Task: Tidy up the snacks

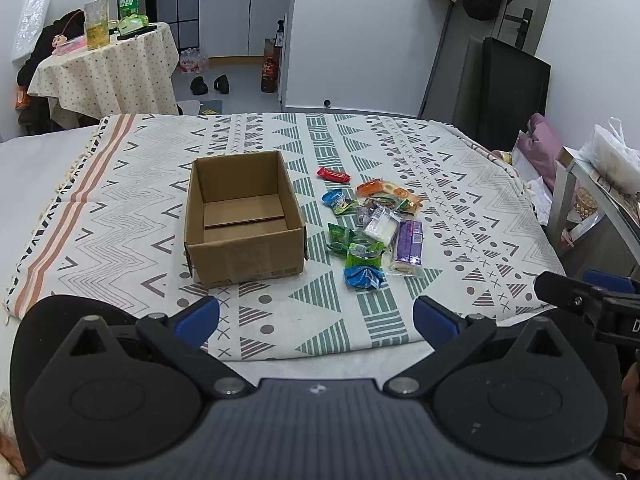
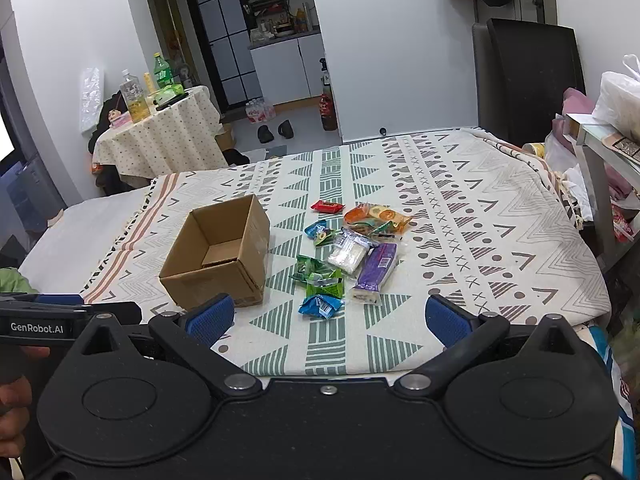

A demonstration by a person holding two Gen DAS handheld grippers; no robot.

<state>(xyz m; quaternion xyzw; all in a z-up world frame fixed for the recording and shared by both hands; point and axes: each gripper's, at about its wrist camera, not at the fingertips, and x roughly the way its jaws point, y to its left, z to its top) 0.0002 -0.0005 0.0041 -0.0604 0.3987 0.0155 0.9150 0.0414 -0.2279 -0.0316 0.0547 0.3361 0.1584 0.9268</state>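
An open, empty cardboard box [image 1: 243, 216] [image 2: 218, 254] stands on a patterned cloth [image 1: 120, 208] [image 2: 500, 216]. To its right lies a pile of several snack packets: a red one [image 1: 333, 175] [image 2: 327, 206], an orange one [image 1: 378, 188] [image 2: 374, 214], a clear white one [image 1: 381, 227] [image 2: 348, 255], a purple one [image 1: 409, 245] [image 2: 378, 272], green ones [image 1: 340, 237] [image 2: 324, 286] and a blue one [image 1: 363, 276] [image 2: 321, 306]. My left gripper [image 1: 316, 322] is open, near the cloth's front edge, well short of the box. My right gripper [image 2: 330, 320] is open too, close before the blue packet, holding nothing.
A small round table [image 1: 100, 68] [image 2: 160, 140] with bottles stands at the back left. A black panel [image 1: 512, 92] [image 2: 528, 76] leans on the far wall. A shelf with bags [image 1: 600, 176] [image 2: 612, 128] is at the right. The other gripper's body [image 1: 592, 304] shows at the right edge.
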